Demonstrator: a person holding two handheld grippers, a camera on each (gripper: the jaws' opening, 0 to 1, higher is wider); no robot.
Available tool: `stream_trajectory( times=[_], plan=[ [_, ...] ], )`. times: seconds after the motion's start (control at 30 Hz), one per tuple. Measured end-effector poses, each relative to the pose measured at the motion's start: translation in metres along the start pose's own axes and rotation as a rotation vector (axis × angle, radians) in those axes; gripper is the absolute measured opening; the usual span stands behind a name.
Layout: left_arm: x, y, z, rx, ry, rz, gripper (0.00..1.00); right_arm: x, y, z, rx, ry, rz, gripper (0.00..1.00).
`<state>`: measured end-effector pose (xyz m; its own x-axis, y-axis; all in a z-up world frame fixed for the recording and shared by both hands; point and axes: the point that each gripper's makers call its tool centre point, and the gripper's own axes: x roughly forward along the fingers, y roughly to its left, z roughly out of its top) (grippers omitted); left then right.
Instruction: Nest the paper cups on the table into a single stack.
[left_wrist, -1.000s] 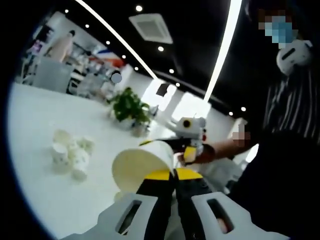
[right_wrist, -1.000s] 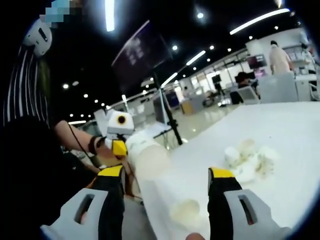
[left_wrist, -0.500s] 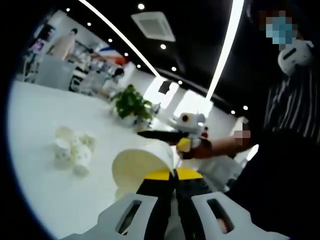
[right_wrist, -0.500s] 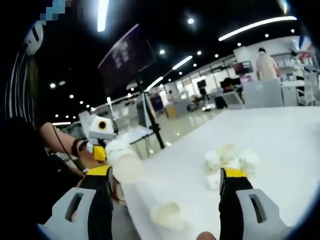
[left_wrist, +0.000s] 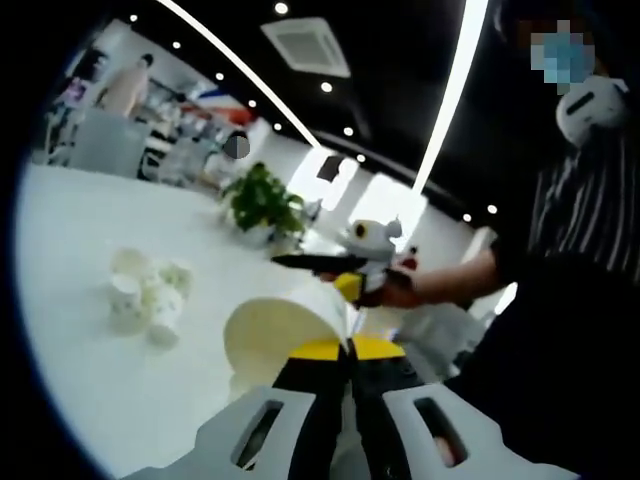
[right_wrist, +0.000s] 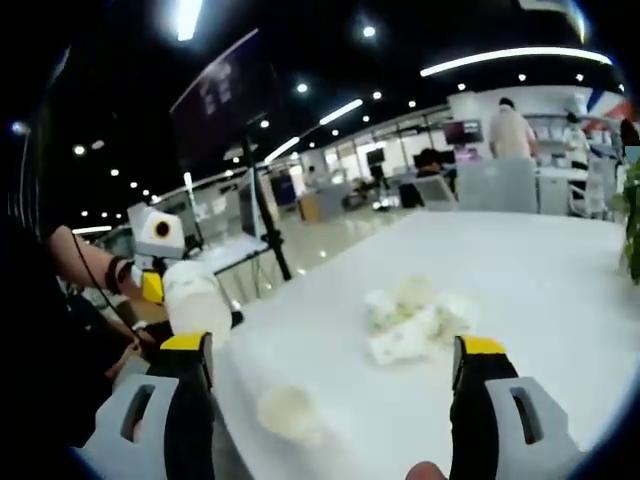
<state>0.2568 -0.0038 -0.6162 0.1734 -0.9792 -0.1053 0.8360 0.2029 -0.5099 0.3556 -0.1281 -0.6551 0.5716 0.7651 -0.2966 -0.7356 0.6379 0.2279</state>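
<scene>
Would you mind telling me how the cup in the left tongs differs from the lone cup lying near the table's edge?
The held cup is pinched at its rim by the shut left tongs and is off the table; the lone cup lies loose on the white table, between the open right tongs. The held cup shows its open mouth in the left gripper view; the lone cup is too blurred to tell its pose. Both are pale paper cups.

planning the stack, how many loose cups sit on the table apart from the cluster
1: a lone paper cup lies near the table's edge. The cluster sits further in; the left gripper holds another cup.
</scene>
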Motion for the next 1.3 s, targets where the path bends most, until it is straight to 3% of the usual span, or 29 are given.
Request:
stream_trajectory(
  times=[0.27,0.37,0.63,0.87,0.93,1.0,1.1,1.17,1.23,1.3],
  plan=[
    [-0.002,0.005,0.000,0.035,0.036,0.033,0.00,0.001,-0.014,-0.011,-0.085,0.060,-0.045,1.00],
    [-0.001,0.007,-0.010,0.066,0.102,0.049,0.00,0.001,-0.024,-0.016,-0.148,0.094,-0.093,1.00],
    [0.003,0.002,-0.020,0.164,0.205,0.054,0.00,0.002,-0.039,-0.030,-0.121,0.120,-0.118,1.00],
    [0.008,0.012,-0.027,0.252,0.329,0.104,0.00,0.001,-0.041,-0.038,-0.108,0.130,-0.119,1.00],
    [0.011,0.010,-0.026,0.256,0.338,0.095,0.00,0.001,-0.040,-0.040,-0.100,0.129,-0.119,1.00],
    [0.009,0.015,-0.034,0.284,0.409,0.105,0.00,0.001,-0.041,-0.043,-0.093,0.128,-0.119,1.00],
    [0.012,0.020,-0.039,0.324,0.458,0.126,0.00,0.001,-0.039,-0.046,-0.093,0.130,-0.117,1.00],
    [0.010,0.029,-0.044,0.402,0.531,0.152,0.00,0.002,-0.037,-0.049,-0.094,0.133,-0.112,1.00],
    [0.014,0.032,-0.045,0.467,0.552,0.140,0.00,0.001,-0.039,-0.052,-0.096,0.139,-0.116,1.00],
    [0.019,0.033,-0.044,0.436,0.552,0.147,0.00,0.000,-0.041,-0.054,-0.089,0.135,-0.121,1.00]
  ],
)
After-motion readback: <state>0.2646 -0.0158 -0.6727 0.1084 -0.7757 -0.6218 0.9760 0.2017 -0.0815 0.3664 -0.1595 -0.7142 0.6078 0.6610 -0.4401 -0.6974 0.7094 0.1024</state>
